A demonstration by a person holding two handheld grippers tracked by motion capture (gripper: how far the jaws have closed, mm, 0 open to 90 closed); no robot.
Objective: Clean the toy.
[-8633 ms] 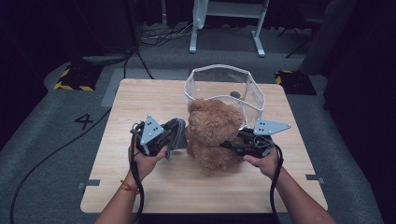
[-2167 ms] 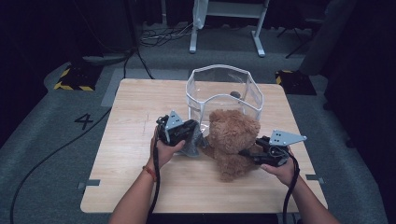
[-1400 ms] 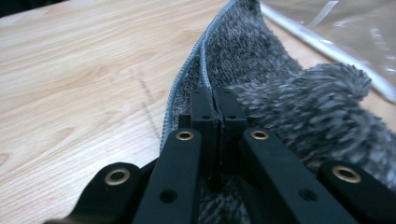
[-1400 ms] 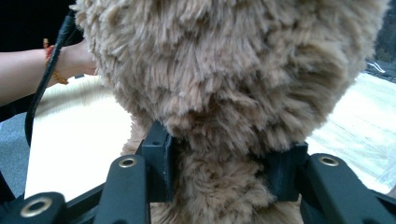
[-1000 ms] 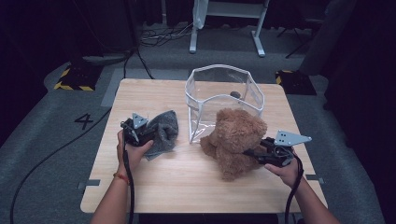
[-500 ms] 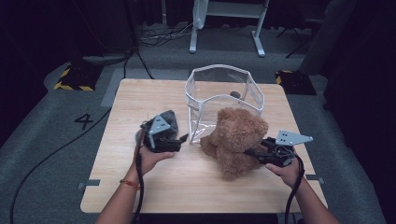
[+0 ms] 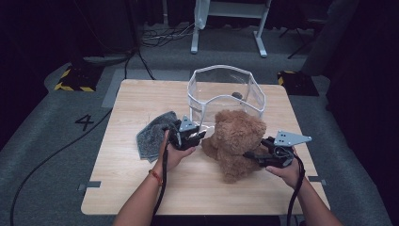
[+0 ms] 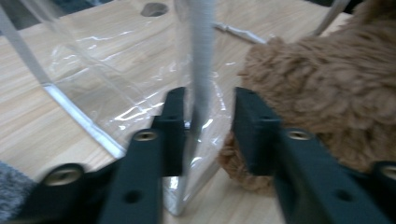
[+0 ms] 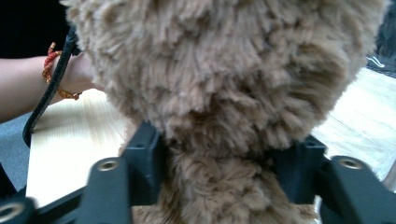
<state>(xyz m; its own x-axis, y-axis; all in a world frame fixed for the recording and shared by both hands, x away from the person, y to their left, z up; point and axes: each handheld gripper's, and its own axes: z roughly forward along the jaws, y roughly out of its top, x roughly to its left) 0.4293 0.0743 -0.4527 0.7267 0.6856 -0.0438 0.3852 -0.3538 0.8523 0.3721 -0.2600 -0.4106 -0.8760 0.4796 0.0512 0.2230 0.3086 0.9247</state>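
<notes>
Although the grey cloth (image 7: pixel 153 135) already lay aside at the table's left, the packing looked barely begun. The left gripper (image 7: pixel 192 136) had just been closing, its jaws straddling the clear bag's (image 7: pixel 226 92) white-trimmed edge (image 8: pixel 201 56) without clamping it. Just right, the brown teddy bear (image 7: pixel 237 143) sat outside the bag, clamped by the right gripper (image 7: pixel 256 157), whose jaws had just been widening.

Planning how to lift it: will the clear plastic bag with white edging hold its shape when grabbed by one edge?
The clear plastic bag with white edging probably sags: its thin walls look wrinkled. The white edging between the left gripper jaws likely gives better purchase. Empty, it likely slides easily.
</notes>
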